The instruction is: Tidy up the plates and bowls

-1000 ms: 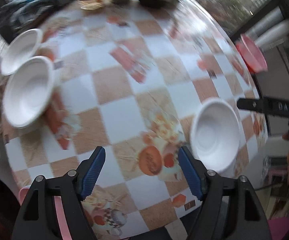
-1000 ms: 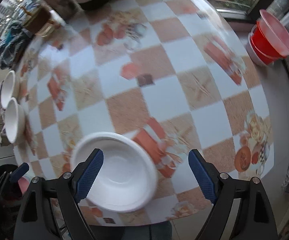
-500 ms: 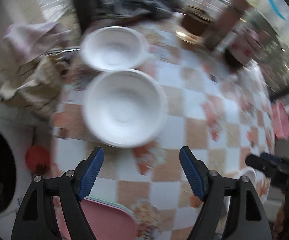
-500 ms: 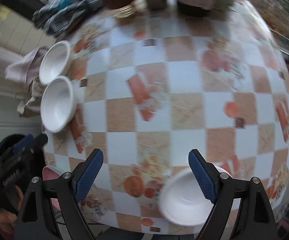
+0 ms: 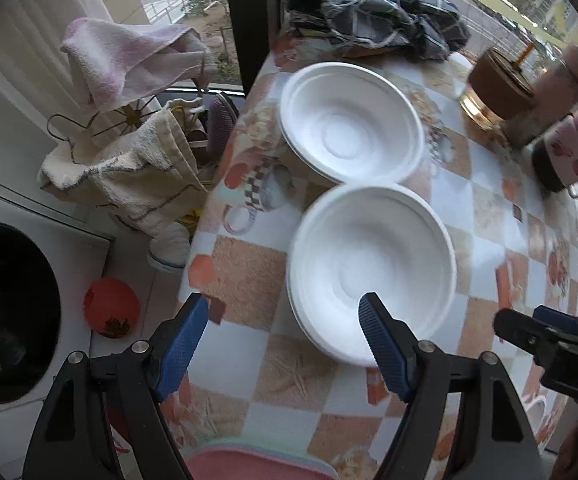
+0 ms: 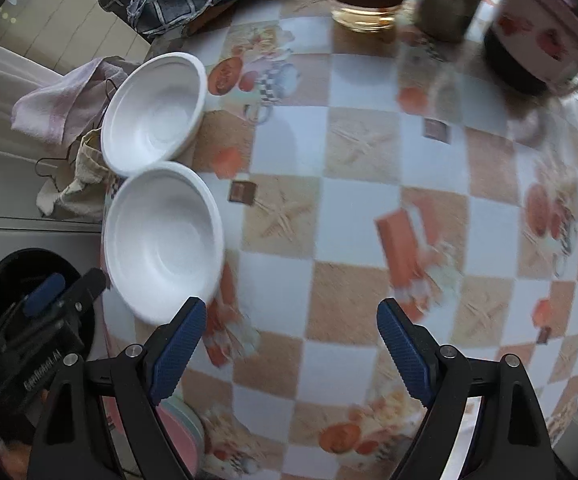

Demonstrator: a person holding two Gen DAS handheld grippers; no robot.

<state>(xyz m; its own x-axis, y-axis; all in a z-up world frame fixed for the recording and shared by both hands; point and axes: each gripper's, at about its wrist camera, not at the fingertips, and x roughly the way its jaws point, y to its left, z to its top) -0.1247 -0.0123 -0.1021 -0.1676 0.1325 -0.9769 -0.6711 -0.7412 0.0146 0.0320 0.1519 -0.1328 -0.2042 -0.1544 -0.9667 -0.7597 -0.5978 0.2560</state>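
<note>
Bowls, two white ones, sit on the checked tablecloth [image 5: 245, 280] by its left edge. In the left wrist view the near bowl [image 5: 373, 276] lies just beside the far bowl [image 5: 351, 122], their rims seeming to touch or overlap. The left gripper [image 5: 283, 326] hangs over the cloth with its fingers released and nothing between them; its right fingertip shows in front of the near bowl's rim, contact unclear. Past the far bowl lies a dark plaid cloth [image 5: 373, 12], and to that bowl's right stand a brown jar [image 5: 497, 88] and a pink mug [image 5: 569, 152]. The right gripper [image 5: 553, 340] juts in to the right of the near bowl.

From the right wrist, the right gripper [image 6: 291, 326] is spread wide and empty over bare tablecloth [image 6: 349, 208], its left fingertip near the near bowl [image 6: 161, 240]. The far bowl [image 6: 153, 112] sits just behind that bowl. The left gripper [image 6: 49, 308] shows off the cloth's left edge, beside the near bowl. Pink plates [image 6: 185, 436] peek out below the near bowl
</note>
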